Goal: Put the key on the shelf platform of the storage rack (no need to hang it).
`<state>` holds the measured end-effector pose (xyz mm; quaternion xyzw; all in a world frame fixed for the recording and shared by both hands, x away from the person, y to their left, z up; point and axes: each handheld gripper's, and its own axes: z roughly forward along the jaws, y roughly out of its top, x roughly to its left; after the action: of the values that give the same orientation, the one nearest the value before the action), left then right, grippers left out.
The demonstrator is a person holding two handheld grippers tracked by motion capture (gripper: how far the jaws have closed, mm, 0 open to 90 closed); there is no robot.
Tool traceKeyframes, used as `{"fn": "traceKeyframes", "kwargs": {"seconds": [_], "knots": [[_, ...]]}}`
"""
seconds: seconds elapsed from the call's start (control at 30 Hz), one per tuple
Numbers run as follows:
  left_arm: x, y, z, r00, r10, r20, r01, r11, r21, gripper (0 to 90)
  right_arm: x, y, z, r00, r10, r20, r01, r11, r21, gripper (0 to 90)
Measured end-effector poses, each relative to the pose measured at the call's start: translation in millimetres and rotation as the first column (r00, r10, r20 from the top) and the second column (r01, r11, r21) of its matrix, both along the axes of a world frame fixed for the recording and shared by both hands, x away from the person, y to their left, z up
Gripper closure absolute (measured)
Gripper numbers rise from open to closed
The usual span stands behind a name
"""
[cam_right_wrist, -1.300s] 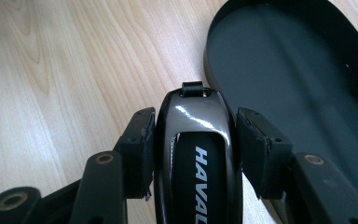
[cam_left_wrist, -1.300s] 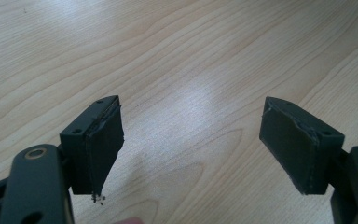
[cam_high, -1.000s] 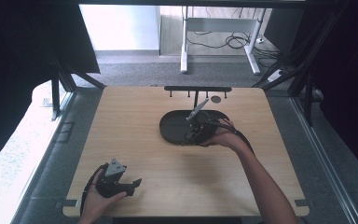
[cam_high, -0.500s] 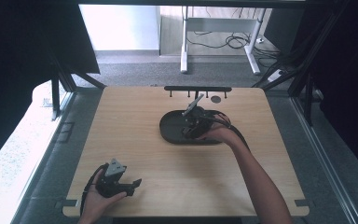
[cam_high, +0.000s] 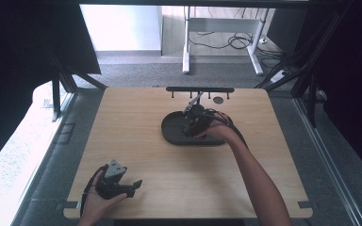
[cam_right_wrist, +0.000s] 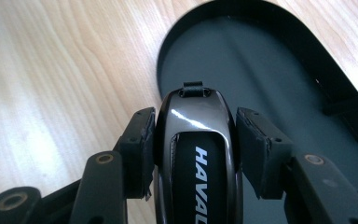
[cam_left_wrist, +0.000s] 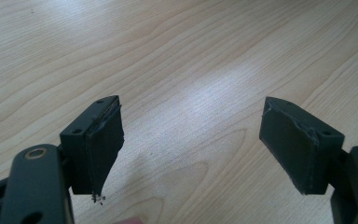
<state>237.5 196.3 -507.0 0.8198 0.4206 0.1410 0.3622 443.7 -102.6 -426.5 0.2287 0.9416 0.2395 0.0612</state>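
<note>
While our left gripper [cam_left_wrist: 191, 149] rests wide open, our right gripper [cam_right_wrist: 195, 149] clamps the glossy dark HAVAL key fob [cam_right_wrist: 195, 140] over the black oval tray [cam_right_wrist: 279, 60], probably about to set it down.

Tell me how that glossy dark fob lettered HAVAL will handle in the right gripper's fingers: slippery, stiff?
The fob looks like a stiff shell, so it likely won't flex. Its glossy, rounded sides may slip between the fingers. It seems small and probably light, held above the black tray.

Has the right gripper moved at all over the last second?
Yes, slightly. In the high view the right gripper has shifted toward the far edge, closer to the black bar-shaped rack, over the dark oval tray.
</note>
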Motion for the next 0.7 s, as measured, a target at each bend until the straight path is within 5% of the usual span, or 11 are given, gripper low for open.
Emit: {"fn": "traceKeyframes", "kwargs": {"seconds": [0.7], "knots": [[0.6, -1.3, -2.1, 0.9999, -0.008, -0.008, 0.008, 1.0, 0.001, 21.7, 22.8, -0.4, -26.4, 0.9977, -0.067, -0.006, 0.067, 0.9964, -0.052, 49.7]]}}
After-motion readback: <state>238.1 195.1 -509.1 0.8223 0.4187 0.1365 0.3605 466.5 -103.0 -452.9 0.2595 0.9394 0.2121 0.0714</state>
